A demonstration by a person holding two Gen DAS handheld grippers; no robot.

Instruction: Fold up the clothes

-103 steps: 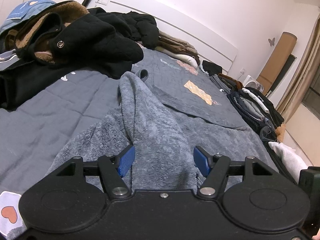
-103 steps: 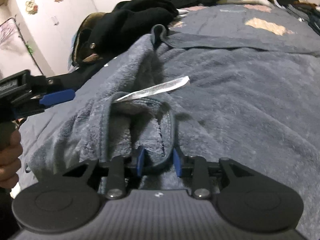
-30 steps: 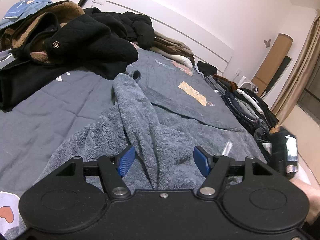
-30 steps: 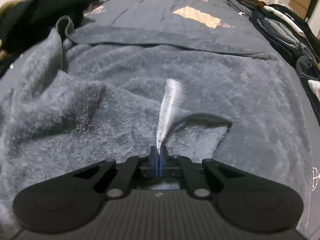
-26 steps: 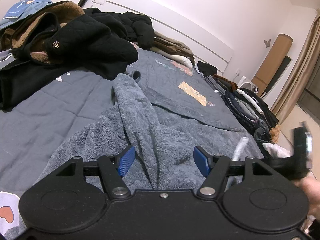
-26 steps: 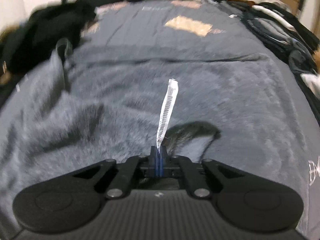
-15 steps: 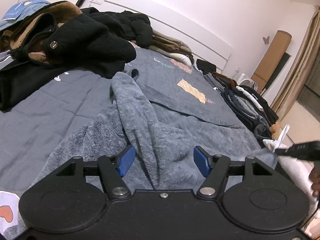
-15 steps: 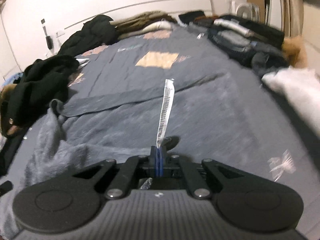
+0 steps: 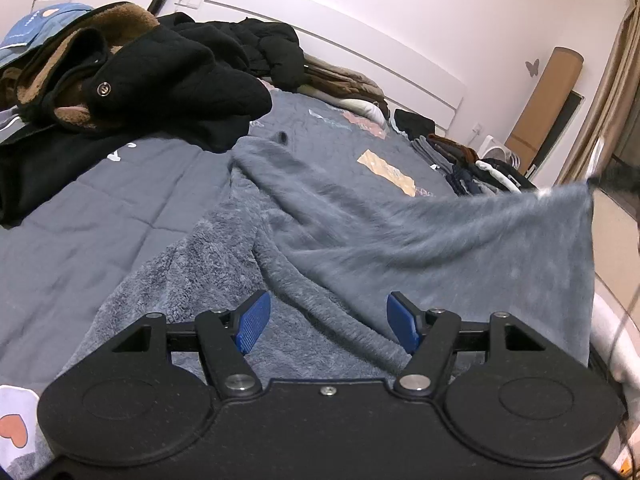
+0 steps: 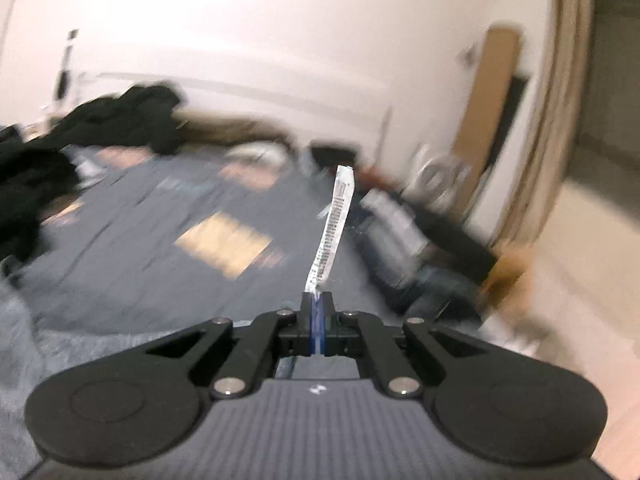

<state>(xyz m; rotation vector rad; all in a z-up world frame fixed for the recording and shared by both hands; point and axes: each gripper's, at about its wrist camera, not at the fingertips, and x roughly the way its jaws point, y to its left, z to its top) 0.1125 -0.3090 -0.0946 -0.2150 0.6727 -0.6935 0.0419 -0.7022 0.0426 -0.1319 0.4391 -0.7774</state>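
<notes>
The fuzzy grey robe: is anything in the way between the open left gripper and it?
Nothing visible is. The fuzzy grey robe lies right under the open left gripper, a ridge of it running between the blue fingers. The right gripper holds one corner up.

1. The fleece garment (image 9: 360, 248) lies on the bed (image 9: 100, 240), its 3 o'clock corner lifted.
2. A pile of coats (image 9: 152, 80) sits at 10 o'clock.
3. Stacked clothes (image 9: 472, 160) line the bed's edge at 2 o'clock.
4. The left gripper (image 9: 328, 322) straddles a ridge of the garment at 6 o'clock.
</notes>
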